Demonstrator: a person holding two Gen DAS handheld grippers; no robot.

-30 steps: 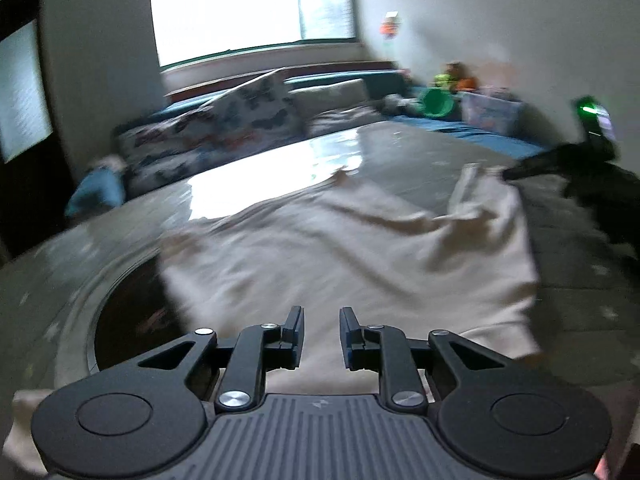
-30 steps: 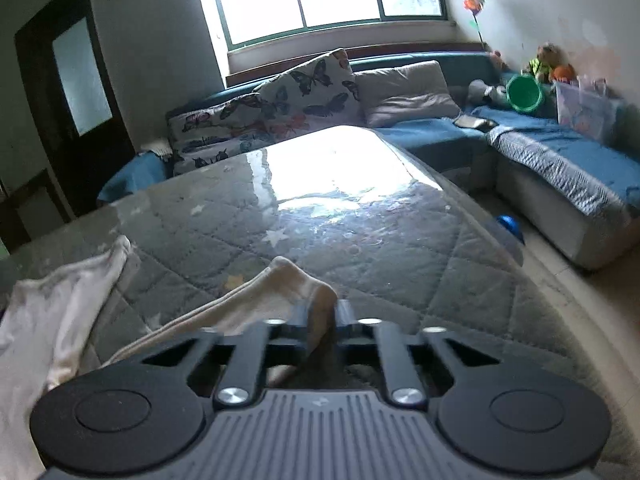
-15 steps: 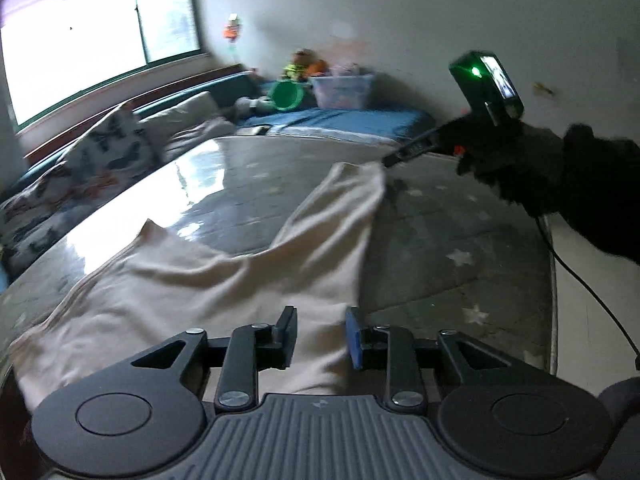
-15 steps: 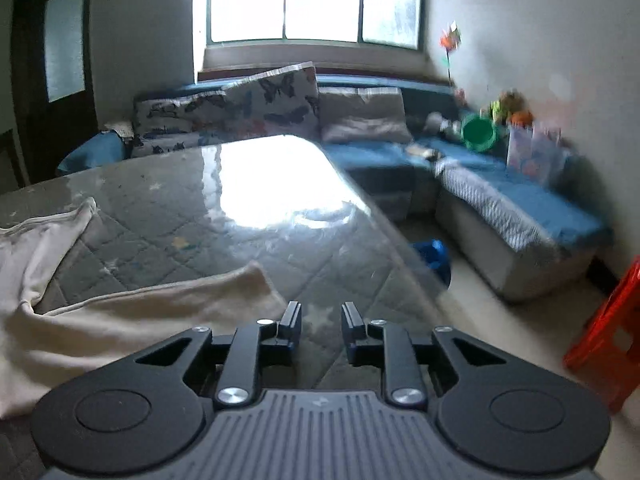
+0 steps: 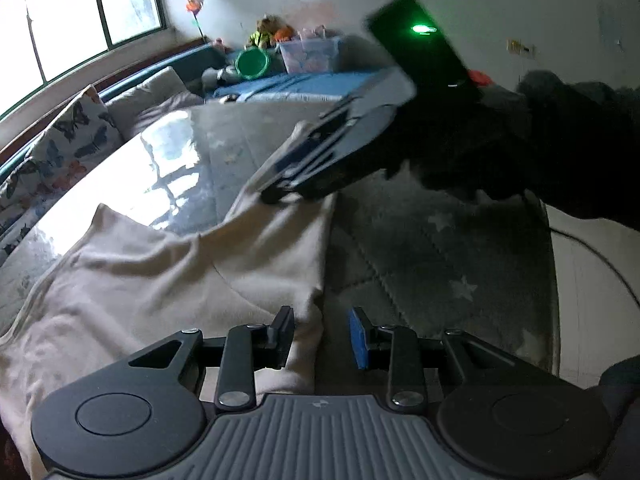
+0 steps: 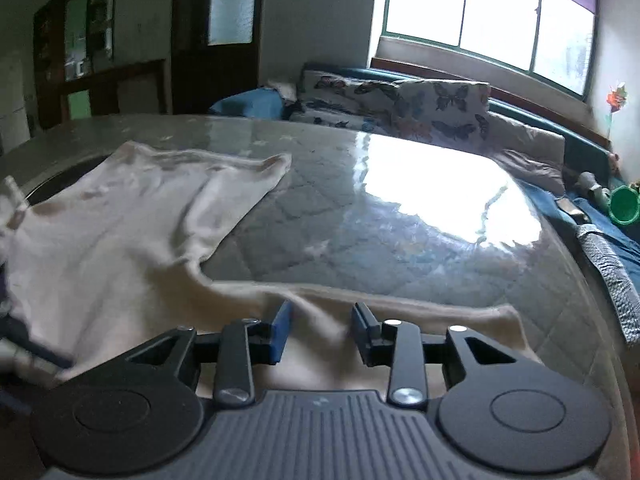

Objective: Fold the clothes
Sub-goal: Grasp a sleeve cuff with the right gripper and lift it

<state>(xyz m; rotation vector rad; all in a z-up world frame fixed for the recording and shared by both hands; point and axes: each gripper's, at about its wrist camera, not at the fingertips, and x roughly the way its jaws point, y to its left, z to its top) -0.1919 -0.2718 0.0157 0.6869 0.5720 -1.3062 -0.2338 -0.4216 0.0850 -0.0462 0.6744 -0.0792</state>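
Note:
A cream garment (image 5: 168, 280) lies spread on the quilted grey table (image 5: 432, 248). It also shows in the right wrist view (image 6: 120, 232), where one sleeve reaches toward the far side. My left gripper (image 5: 320, 340) is open with the garment's right edge lying between its jaws. My right gripper (image 6: 320, 334) is open and hovers over the garment's near edge. In the left wrist view the right gripper (image 5: 276, 188) appears above the far part of the cloth, held by a black-gloved hand (image 5: 560, 148).
A sofa with butterfly cushions (image 6: 420, 104) runs along the table's far side under the window. A green bucket (image 5: 252, 64) and a plastic box (image 5: 308, 54) sit on the blue bench. A cable (image 5: 600, 264) trails off the table's right edge.
Both grippers have opened wider. The right gripper let go of the sleeve end, swung left and now sits over the garment. The left view has turned right.

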